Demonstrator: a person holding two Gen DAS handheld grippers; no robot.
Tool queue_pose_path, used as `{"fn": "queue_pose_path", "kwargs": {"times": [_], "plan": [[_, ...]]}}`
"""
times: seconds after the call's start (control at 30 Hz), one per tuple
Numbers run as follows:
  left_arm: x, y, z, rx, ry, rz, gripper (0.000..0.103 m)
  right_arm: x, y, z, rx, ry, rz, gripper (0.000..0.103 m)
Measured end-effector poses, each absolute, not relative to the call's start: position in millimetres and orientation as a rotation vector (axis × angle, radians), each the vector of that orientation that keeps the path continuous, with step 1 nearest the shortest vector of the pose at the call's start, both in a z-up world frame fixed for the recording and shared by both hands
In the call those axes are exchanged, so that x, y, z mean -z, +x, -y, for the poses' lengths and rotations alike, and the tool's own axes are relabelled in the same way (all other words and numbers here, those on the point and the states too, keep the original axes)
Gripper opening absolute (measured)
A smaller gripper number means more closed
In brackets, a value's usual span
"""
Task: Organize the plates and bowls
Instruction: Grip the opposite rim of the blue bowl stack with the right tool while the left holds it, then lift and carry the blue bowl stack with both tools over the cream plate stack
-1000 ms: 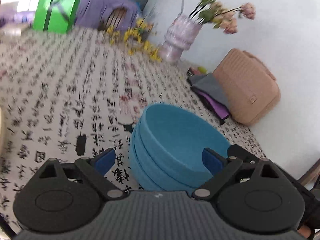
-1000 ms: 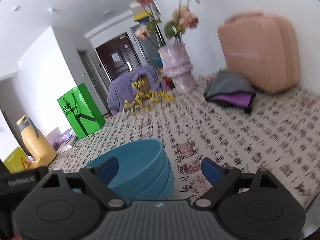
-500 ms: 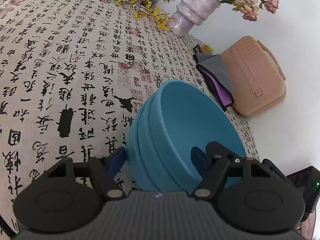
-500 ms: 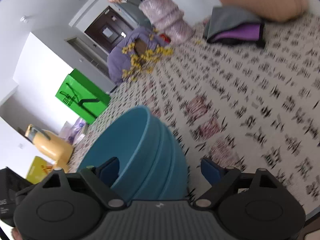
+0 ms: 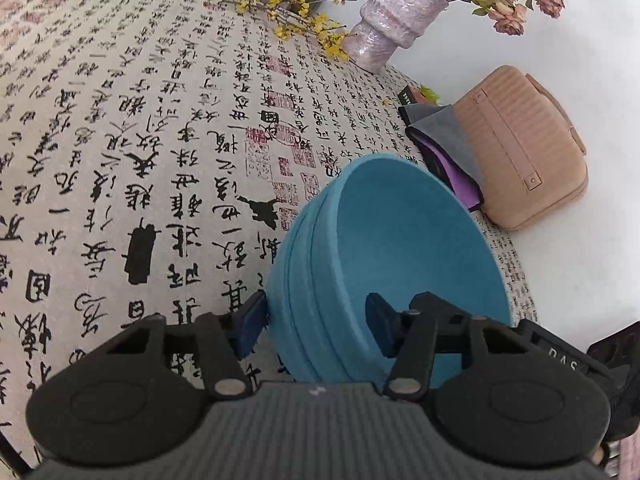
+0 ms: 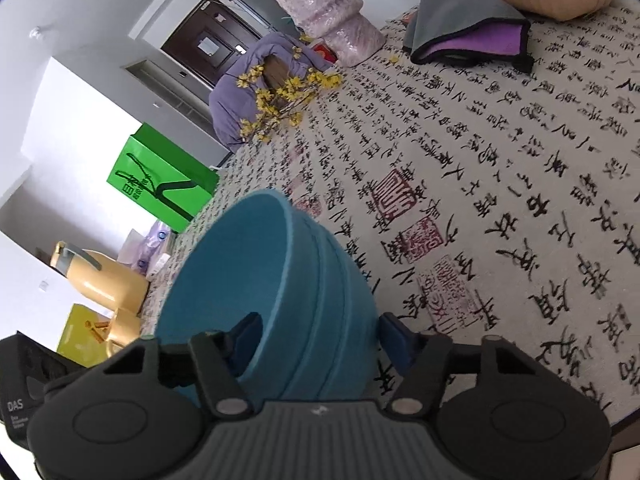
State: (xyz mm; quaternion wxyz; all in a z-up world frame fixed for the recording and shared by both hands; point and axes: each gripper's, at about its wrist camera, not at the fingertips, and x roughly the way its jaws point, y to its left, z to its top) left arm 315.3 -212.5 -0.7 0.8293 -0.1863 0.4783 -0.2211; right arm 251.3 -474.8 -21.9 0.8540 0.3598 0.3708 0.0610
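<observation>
The stack of blue bowls (image 5: 384,264) sits tilted above the calligraphy-print bench (image 5: 160,152), mouths opening up and sideways. The left gripper (image 5: 316,324) and right gripper (image 6: 316,340) each straddle an opposite rim wall, jaws closed onto it. Beyond stand a pink vase (image 5: 394,24) and a tan case (image 5: 520,148).

Both wrist views sit close behind the blue bowl stack (image 5: 384,264), tilted down over the bench (image 5: 120,140). They approach from opposite rims, sharing the far vase (image 6: 328,12).
</observation>
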Motion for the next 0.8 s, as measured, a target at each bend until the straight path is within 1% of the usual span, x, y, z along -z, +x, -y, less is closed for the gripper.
{"fn": "queue_pose_path", "kwargs": {"times": [0.03,0.07,0.23,0.27,0.53,0.6,0.77,0.8], "plan": [[0.5,315.3,213.0,0.469,-0.394,-1.016,0.054,21.0,250.9,475.8,-0.122,0.750,-0.778,0.052],[0.2,315.3,213.4,0.468,-0.391,-1.016,0.053,20.0,251.2,476.6,-0.114,0.746,-0.776,0.050],[0.0,314.0,213.5,0.462,-0.369,-1.012,0.042,16.7,249.5,480.6,-0.074,0.731,-0.758,0.032],[-0.1,313.9,213.1,0.464,-0.368,-1.013,0.040,17.0,249.0,481.8,-0.063,0.732,-0.758,0.030],[-4.4,316.2,207.3,0.458,-0.354,-1.007,0.037,9.1,249.5,471.9,-0.041,0.692,-0.743,0.029],[-7.8,317.0,201.3,0.459,-0.364,-0.998,0.034,6.2,251.5,467.6,-0.040,0.686,-0.742,0.029],[-21.0,317.9,180.5,0.452,-0.390,-0.958,0.034,-5.9,258.9,451.6,-0.055,0.658,-0.740,0.028],[-24.1,318.0,175.3,0.440,-0.389,-0.953,0.032,-8.1,260.5,447.4,-0.060,0.653,-0.740,0.028]]}}
